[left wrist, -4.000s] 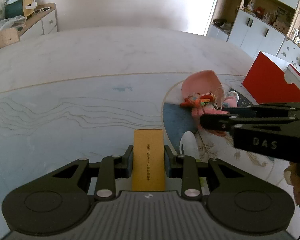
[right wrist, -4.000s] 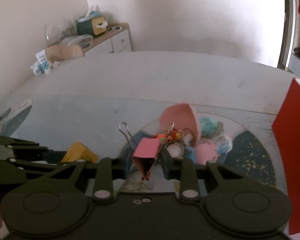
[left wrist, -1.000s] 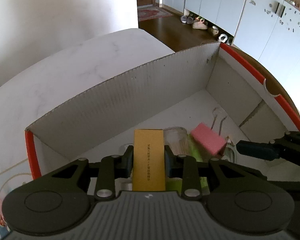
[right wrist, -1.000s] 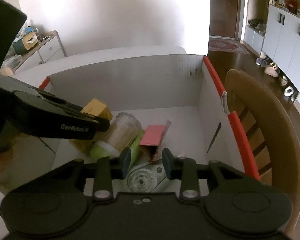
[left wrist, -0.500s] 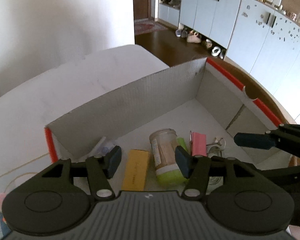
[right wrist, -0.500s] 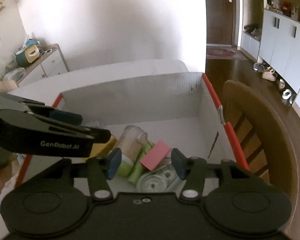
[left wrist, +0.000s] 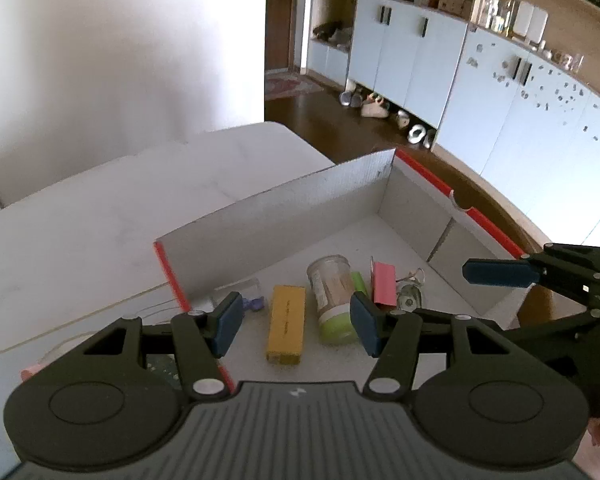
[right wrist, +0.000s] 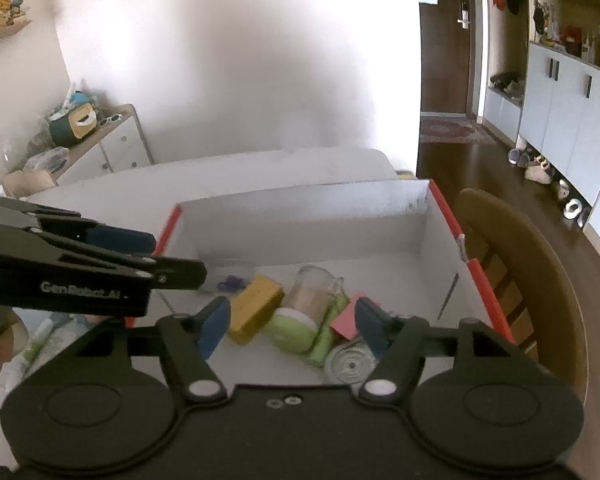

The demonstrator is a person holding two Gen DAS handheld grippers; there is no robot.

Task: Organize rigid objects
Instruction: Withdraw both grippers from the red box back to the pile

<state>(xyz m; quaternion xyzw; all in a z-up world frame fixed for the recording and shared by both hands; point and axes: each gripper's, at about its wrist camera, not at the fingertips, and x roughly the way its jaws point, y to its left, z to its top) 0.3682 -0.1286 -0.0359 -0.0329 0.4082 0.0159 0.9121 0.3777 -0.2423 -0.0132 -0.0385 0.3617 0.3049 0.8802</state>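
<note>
- My left gripper (left wrist: 298, 322) hangs above the near edge of the big box (left wrist: 284, 216) and tips down toward it. Its two blue pads (left wrist: 228, 322) are spread wide apart, and they hold nothing.
- In the right wrist view my left gripper (right wrist: 140, 256) pokes in from the left side, up over the box's left red edge.
- Far left on the box floor is a small clear bag (left wrist: 240, 294) with something purple in it. It sits by the left wall.
- Next comes the yellow box (left wrist: 286, 330). It lies flat on the floor of the big box, right under the gap between my left pads. Nothing touches it from above.
- Just beside it lies the clear jar (left wrist: 332, 300) on its side, with its green lid (left wrist: 338, 330) pointing at me.
- A green tube (left wrist: 360, 282) is tucked against the jar.
- Then the pink clip (left wrist: 384, 288), and a round silver thing (left wrist: 410, 300) near it.
- My right gripper (right wrist: 292, 330) also hangs over the near part of the box, pointing down into it. Its blue pads (right wrist: 372, 330) are wide apart and hold nothing.
- In the left wrist view my right gripper (left wrist: 500, 274) reaches in from the right, above the box's right wall.
- A wooden chair (right wrist: 520, 260) stands just right of the box.
</note>
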